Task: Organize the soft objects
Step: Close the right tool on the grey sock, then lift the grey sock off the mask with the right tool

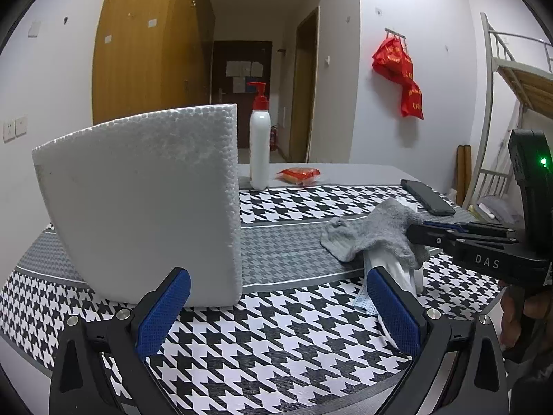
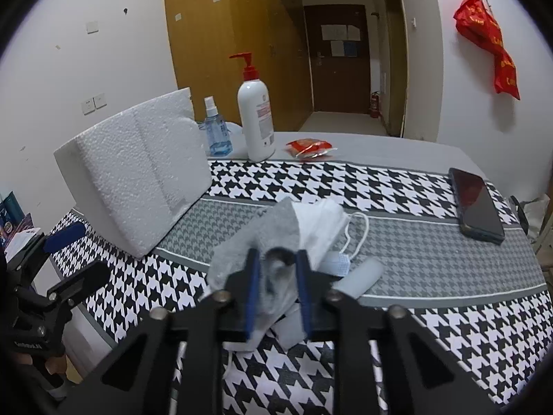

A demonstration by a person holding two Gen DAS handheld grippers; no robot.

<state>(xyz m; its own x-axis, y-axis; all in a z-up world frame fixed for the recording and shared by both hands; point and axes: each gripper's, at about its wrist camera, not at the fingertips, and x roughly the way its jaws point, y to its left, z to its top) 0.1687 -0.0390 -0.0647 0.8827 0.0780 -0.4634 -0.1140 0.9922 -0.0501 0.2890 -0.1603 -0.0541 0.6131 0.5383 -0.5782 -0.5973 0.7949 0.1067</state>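
A grey sock (image 1: 373, 233) hangs from my right gripper (image 1: 413, 231), which is shut on it just above the table; in the right wrist view the sock (image 2: 273, 231) sits bunched between the blue pads (image 2: 255, 287). Under it lie a white face mask (image 2: 321, 221) and a blue mask (image 2: 340, 263); the blue one also shows in the left wrist view (image 1: 364, 302). My left gripper (image 1: 276, 306) is open and empty, low over the table, between the white foam block (image 1: 145, 204) and the sock pile.
A houndstooth cloth (image 1: 276, 339) covers the table. At the back stand a white pump bottle (image 2: 255, 121), a blue spray bottle (image 2: 216, 131) and a red snack packet (image 2: 309, 148). A black phone (image 2: 477, 204) lies at the right edge. The foam block (image 2: 134, 176) stands at the left.
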